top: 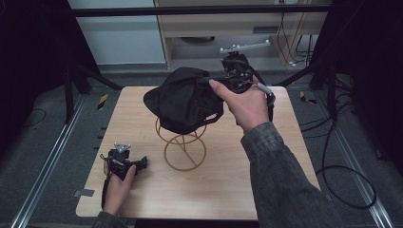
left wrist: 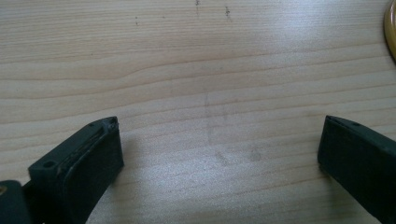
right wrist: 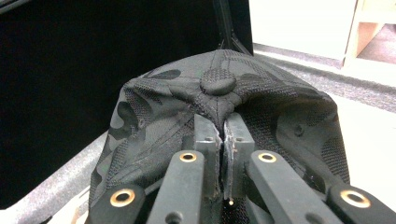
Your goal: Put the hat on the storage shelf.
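Note:
A black camouflage cap (top: 183, 98) hangs over the top of a gold wire stand (top: 183, 145) in the middle of the table. My right gripper (top: 223, 81) is shut on the cap's crown fabric, just below the top button (right wrist: 217, 82), with the jaws pressed together on the cloth (right wrist: 223, 135). The cap is lifted and tilted on the stand. My left gripper (top: 138, 164) rests low on the table at the front left, open, with bare wood between its jaws (left wrist: 219, 140).
The wooden table (top: 142, 190) has metal rails along both sides. The stand's round base ring (top: 185, 156) lies close to the right of the left gripper. A black frame and cables stand behind and right of the table.

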The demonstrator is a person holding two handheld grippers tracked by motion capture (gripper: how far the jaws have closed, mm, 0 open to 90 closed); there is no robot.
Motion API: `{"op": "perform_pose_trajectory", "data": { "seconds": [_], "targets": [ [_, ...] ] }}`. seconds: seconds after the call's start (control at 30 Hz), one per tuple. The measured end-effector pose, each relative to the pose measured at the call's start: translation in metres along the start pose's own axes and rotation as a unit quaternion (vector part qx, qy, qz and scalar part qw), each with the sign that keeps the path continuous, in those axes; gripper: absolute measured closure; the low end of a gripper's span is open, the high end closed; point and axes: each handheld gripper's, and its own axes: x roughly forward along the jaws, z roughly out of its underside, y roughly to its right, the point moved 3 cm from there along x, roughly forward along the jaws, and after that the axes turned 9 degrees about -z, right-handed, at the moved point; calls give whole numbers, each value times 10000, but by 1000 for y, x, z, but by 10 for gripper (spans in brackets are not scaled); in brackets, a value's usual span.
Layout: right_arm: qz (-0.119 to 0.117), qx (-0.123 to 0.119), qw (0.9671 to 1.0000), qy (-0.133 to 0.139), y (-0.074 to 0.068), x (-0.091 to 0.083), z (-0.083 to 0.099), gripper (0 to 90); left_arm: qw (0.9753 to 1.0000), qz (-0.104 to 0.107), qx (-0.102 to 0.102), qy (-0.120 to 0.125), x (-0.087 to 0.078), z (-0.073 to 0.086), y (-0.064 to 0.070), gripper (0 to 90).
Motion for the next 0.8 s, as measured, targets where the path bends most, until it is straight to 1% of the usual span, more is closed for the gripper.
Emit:
{"op": "perform_pose_trajectory", "data": {
  "seconds": [0.2,0.33,0.4,0.47,0.6,0.73,0.8],
  "targets": [
    [-10,-49,9999,-133,-3,9,3,867,10000,1,1,-1,0,0,0,0],
    [11,-74,9998,-197,-2,13,5,866,10000,1,1,-1,0,0,0,0],
    [26,-75,9996,-288,0,17,10,865,10000,3,-1,2,0,0,0,0],
    [33,-88,9995,-316,1,18,11,866,10000,0,-7,1,0,0,0,0],
    [37,-38,9991,-432,6,20,20,864,10000,1,-14,4,0,0,0,0],
    [32,-12,9989,-459,6,19,22,865,10000,4,-8,-1,0,0,0,0],
    [45,-36,9989,-469,6,18,23,864,10000,3,-9,0,0,0,0,0]
  ]
}}
